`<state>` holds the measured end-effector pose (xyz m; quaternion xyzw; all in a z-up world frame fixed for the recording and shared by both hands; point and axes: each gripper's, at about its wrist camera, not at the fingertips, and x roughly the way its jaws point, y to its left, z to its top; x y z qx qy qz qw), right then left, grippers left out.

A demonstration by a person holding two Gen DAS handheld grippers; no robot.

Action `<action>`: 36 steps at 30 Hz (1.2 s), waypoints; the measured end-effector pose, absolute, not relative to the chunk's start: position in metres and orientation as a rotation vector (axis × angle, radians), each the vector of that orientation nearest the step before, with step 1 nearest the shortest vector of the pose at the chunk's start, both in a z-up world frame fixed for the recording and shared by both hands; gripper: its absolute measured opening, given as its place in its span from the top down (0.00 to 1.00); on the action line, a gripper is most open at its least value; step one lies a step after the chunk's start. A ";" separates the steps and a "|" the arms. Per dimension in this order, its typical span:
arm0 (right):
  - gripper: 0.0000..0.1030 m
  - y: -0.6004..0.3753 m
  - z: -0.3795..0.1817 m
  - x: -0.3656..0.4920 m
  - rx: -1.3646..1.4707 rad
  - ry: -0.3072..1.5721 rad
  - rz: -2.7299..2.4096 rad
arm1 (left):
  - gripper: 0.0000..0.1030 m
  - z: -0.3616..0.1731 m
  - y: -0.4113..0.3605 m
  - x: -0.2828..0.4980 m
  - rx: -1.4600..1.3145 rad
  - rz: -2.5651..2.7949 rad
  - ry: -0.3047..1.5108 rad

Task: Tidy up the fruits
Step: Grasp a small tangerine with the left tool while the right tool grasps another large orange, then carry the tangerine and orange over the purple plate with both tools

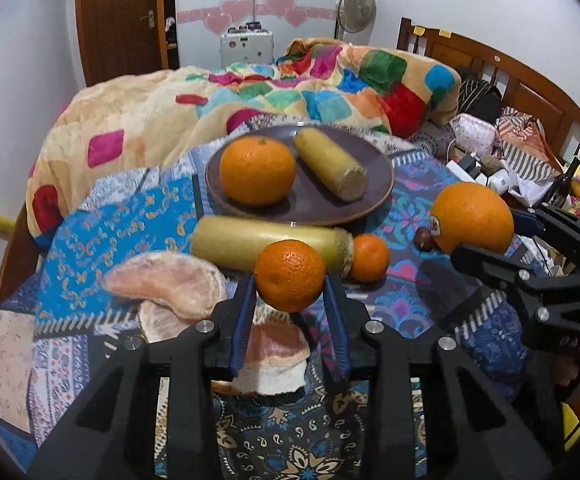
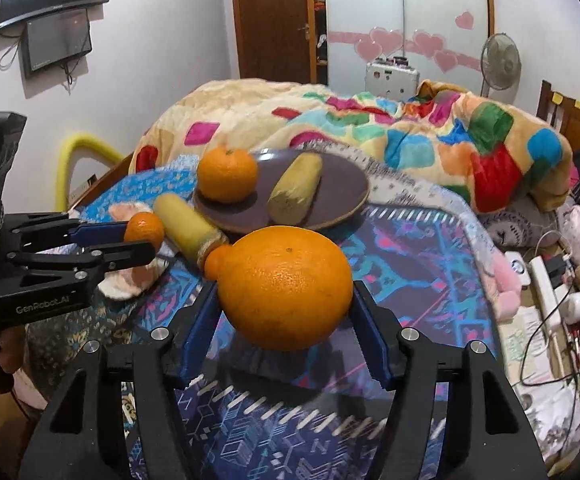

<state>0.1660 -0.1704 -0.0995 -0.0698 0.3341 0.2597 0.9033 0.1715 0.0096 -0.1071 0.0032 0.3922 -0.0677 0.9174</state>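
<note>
Both grippers were loaded at once, so the step in hand looked like the carry toward the dish.

The left gripper (image 1: 290, 284) had its blue-padded jaws drawn fairly close and pressed on either side of a small round mandarin with pebbled orange skin (image 1: 290, 275), held clear of the cloth. Beneath it lay pale pink peeled pomelo segments (image 1: 169, 284), still on the patterned blue tablecloth (image 1: 101, 224).

The right gripper (image 2: 285, 312) stood at a middling spread, pads against the flanks of a large smooth-skinned orange (image 2: 285, 286) with a small sticker on one end, visible from the left wrist view. It too appeared lifted; a shadow showed on the cloth below.

The round dark brown plate (image 1: 378, 184) sat beyond both grippers, near the rumpled multicoloured quilt (image 1: 330, 92). It already carried one orange (image 1: 257, 170) at its left and a stubby yellowish peeled cylinder, perhaps sugarcane (image 1: 330, 164), lying diagonally at centre.

Still on the cloth just in front of the plate: a longer yellow cylinder of the same kind (image 1: 265, 242), a second small mandarin (image 1: 370, 258) touching its end, and a small dark reddish fruit (image 1: 425, 237) beside the large orange.

Judgement: next move called for carrying each fruit forward over the long cylinder and setting it on bare plate surface. Free room looked scant, mainly the near and right rim; round fruit could roll off the shallow lip.
</note>
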 end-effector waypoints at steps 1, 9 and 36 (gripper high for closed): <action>0.41 -0.172 -0.095 0.168 -0.144 0.680 0.531 | 0.66 -0.103 0.009 0.172 0.007 -0.138 0.797; 0.41 -0.178 -0.073 0.190 -0.131 0.625 0.503 | 0.66 -0.074 0.010 0.190 -0.001 -0.116 0.733; 0.41 -0.147 -0.086 0.300 -0.192 0.696 0.486 | 0.66 -0.069 0.005 0.301 0.086 -0.006 0.754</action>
